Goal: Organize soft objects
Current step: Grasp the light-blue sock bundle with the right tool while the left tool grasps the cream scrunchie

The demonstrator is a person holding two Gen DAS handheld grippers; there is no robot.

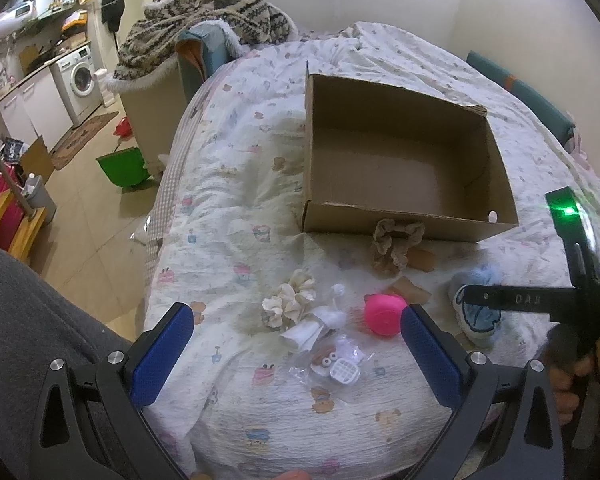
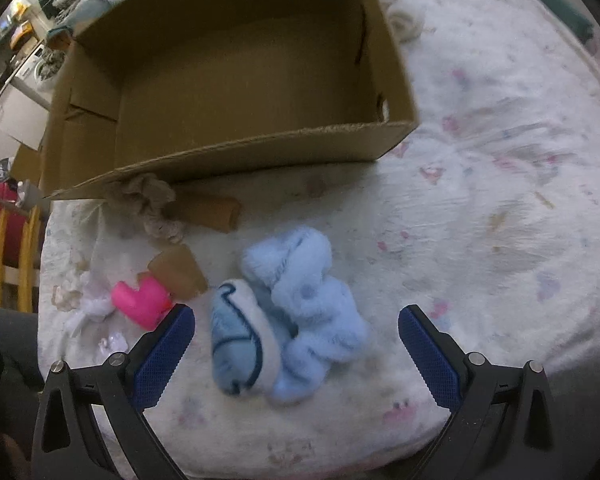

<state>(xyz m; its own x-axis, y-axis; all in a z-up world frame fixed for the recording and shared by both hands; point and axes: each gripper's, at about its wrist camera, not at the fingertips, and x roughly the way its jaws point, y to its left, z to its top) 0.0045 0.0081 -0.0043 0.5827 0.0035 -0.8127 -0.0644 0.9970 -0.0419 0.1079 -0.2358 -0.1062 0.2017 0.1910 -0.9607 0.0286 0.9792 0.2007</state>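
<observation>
A: Where do we stand with the soft things?

B: We see an open cardboard box (image 1: pixel 400 152) sitting on the patterned quilt (image 1: pixel 228 184) of the bed, and nothing soft lies inside it. The soft things are all on the quilt, nearer to us than the box.

A: Which ones do we count?

B: A beige scrunchie (image 1: pixel 396 246) touches the near wall of the box. Left of it and nearer lies a cream scrunchie (image 1: pixel 290 300), with a white cloth piece (image 1: pixel 312 328) just beside it. A pink ball (image 1: pixel 385 314) sits to the right of those. A fluffy light-blue toy (image 2: pixel 296 320) lies farthest right.

A: And our tongs?

B: Our left gripper (image 1: pixel 296 356) hangs above the near edge of the bed with its blue pads spread wide apart, holding nothing. The cloth piece and a clear plastic packet (image 1: pixel 336 364) lie between its fingers in the left wrist view.

A: The right one?

B: Our right gripper (image 2: pixel 296 356) is spread wide too, empty, with the blue toy lying between its fingers but not touched by either pad. That view is blurred, so we cannot tell finer detail.

A: Anything else near the box?

B: Two brown pieces (image 2: pixel 208 212) lie just beside the beige scrunchie; we cannot tell what they are.
</observation>
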